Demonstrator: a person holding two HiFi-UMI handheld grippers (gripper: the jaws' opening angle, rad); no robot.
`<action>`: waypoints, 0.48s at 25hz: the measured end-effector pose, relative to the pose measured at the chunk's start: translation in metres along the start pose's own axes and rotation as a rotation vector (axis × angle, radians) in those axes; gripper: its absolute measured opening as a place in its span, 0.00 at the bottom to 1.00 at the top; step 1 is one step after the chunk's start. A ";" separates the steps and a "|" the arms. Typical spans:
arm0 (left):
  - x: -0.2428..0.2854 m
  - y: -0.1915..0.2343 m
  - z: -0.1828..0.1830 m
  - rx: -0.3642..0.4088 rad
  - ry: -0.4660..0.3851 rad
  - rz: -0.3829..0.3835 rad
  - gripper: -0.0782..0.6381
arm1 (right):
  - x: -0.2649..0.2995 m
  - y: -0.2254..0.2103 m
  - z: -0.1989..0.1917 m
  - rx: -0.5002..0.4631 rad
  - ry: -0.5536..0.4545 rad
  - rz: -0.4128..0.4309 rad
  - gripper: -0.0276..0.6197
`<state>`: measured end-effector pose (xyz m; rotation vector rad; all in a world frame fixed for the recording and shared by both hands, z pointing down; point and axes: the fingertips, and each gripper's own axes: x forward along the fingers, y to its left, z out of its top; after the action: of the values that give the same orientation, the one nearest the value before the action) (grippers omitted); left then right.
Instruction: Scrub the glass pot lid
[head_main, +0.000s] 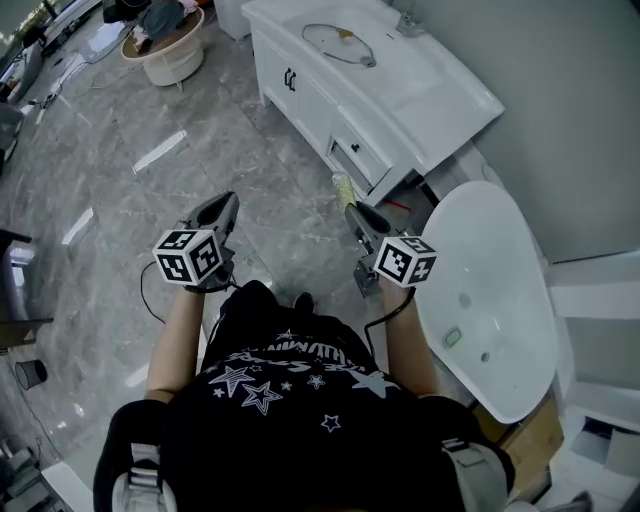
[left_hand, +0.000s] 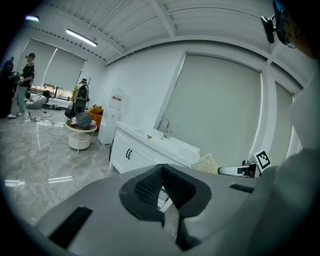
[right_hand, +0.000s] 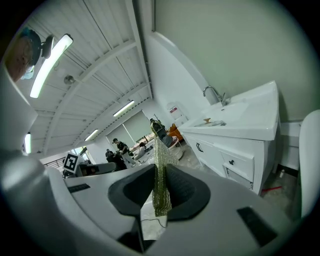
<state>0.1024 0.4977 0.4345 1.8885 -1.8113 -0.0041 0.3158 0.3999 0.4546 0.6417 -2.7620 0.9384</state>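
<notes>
The glass pot lid (head_main: 338, 43) lies in the basin of a white vanity (head_main: 420, 95), far ahead of both grippers; its knob shows small in the right gripper view (right_hand: 210, 121). My right gripper (head_main: 355, 212) is shut on a yellow-gold mesh scrub pad (head_main: 343, 189), which stands upright between the jaws (right_hand: 161, 180). My left gripper (head_main: 224, 208) is held level beside it over the floor, jaws together with nothing between them (left_hand: 162, 172). Both hang at waist height, a step or two short of the vanity.
A white bathtub (head_main: 490, 300) stands to the right, close to my right arm. A faucet (head_main: 405, 18) rises behind the basin. A round low table (head_main: 165, 50) with clutter sits far left. People (left_hand: 22, 85) stand in the distance on the grey marble floor (head_main: 120, 200).
</notes>
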 end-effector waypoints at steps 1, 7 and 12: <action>-0.003 0.002 0.001 -0.010 -0.005 0.010 0.12 | 0.000 -0.001 -0.003 0.007 0.006 0.003 0.15; -0.009 0.018 0.004 -0.031 -0.028 0.044 0.12 | 0.013 -0.004 -0.006 0.012 0.026 0.010 0.15; 0.010 0.040 0.005 -0.060 -0.019 0.040 0.12 | 0.036 -0.014 -0.003 0.020 0.047 -0.005 0.15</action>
<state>0.0644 0.4881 0.4484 1.8166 -1.8403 -0.0626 0.2904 0.3789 0.4744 0.6214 -2.7124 0.9692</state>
